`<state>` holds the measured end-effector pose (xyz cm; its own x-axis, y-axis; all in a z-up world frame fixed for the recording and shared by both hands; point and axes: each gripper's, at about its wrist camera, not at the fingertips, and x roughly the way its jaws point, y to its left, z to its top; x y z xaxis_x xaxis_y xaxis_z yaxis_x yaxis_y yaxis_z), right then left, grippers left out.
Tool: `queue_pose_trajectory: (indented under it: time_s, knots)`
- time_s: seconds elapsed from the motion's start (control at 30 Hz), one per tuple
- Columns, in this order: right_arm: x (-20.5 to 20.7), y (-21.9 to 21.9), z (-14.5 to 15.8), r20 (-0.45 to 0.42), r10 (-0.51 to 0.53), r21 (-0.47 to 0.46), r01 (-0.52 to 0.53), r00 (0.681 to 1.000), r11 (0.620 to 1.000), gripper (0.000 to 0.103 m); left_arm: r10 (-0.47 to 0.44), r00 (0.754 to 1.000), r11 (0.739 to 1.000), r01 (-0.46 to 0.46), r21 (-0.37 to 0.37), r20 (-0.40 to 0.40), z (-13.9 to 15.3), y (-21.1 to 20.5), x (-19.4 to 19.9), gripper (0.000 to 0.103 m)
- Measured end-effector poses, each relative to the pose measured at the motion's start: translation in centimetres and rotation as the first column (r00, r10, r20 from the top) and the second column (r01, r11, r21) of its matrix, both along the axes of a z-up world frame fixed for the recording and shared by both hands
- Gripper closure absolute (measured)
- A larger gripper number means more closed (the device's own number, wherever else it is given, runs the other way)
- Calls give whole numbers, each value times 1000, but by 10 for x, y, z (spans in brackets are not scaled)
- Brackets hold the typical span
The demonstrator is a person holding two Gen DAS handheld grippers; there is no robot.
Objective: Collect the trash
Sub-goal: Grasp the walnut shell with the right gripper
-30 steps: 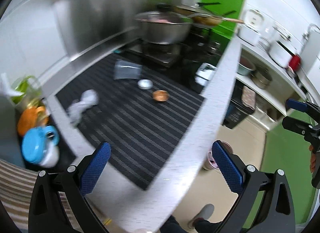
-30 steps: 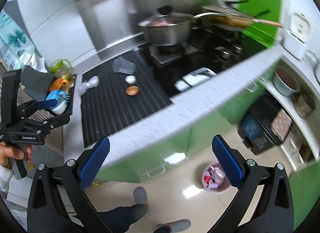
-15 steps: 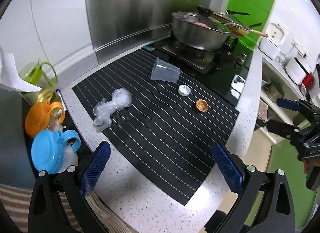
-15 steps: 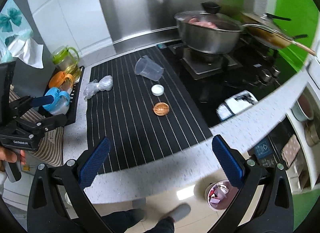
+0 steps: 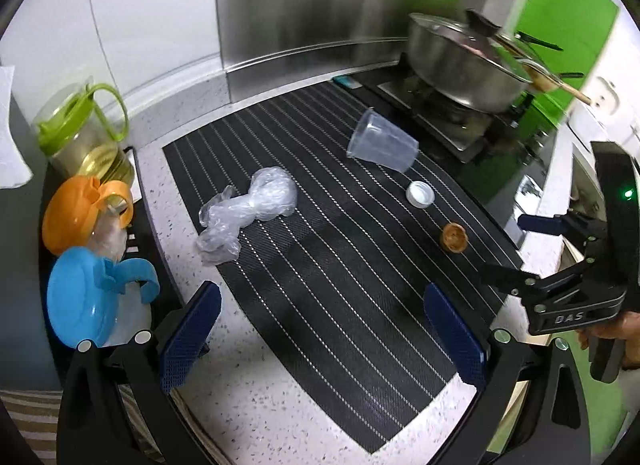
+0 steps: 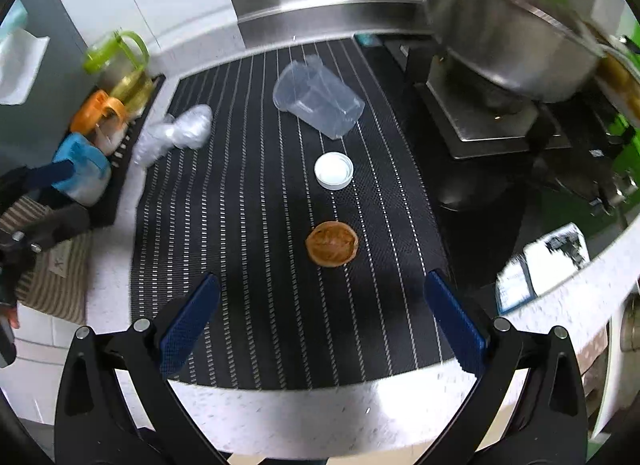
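Note:
On a black striped mat (image 5: 328, 273) (image 6: 256, 249) lie a crumpled clear plastic bag (image 5: 248, 207) (image 6: 176, 133), a tipped clear plastic cup (image 5: 382, 143) (image 6: 318, 99), a white bottle cap (image 5: 420, 194) (image 6: 333, 170) and a brown walnut-like shell (image 5: 454, 237) (image 6: 331, 243). My left gripper (image 5: 320, 339) hovers open above the mat's near left part, the bag ahead of it. My right gripper (image 6: 320, 325) is open just short of the brown shell, nothing between its fingers. The right gripper (image 5: 524, 245) also shows at the right edge of the left wrist view.
A black tray at the left holds a green-lidded jug (image 5: 86, 133), an orange-lidded cup (image 5: 80, 209) and a blue-lidded cup (image 5: 92, 301). A steel pot (image 5: 460, 61) (image 6: 512, 25) sits on the stove (image 6: 488, 121) at right. The speckled counter edge (image 6: 320, 409) is close in front.
Both grippers have swung from the floor and counter edge in over the counter and moved closer to the mat. The trash items lie where they were. Both grippers stayed open.

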<state>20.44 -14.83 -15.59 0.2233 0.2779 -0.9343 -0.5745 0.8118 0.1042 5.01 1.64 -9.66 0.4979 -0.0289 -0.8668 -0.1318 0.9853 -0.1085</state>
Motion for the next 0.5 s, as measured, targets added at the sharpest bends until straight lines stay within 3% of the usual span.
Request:
queue_pose_trajectory:
  time_s: [0.17, 0.2, 0.27, 0.4, 0.47, 0.5]
  knots:
    - [16, 7, -20, -31, 41, -9, -41, 999, 999, 6, 27, 999, 1000, -27, -2, -24, -11, 3, 11, 6]
    - [19, 8, -24, -38, 49, -16, -49, 998, 999, 16, 30, 999, 1000, -30, -1, -30, -13, 4, 12, 6]
    - [24, 12, -34, -64, 60, -34, -62, 996, 998, 26, 36, 998, 999, -36, -6, -42, -18, 6, 16, 6]
    - [26, 16, -42, -78, 75, -44, -78, 994, 996, 40, 39, 998, 999, -40, -8, -55, -24, 9, 22, 6]
    - [26, 17, -45, -86, 81, -53, -86, 993, 995, 58, 41, 997, 999, -42, -12, -59, -25, 10, 26, 6]
    - [26, 18, -45, -76, 83, -62, -88, 994, 994, 62, 41, 997, 999, -42, -12, -58, -25, 11, 27, 6]
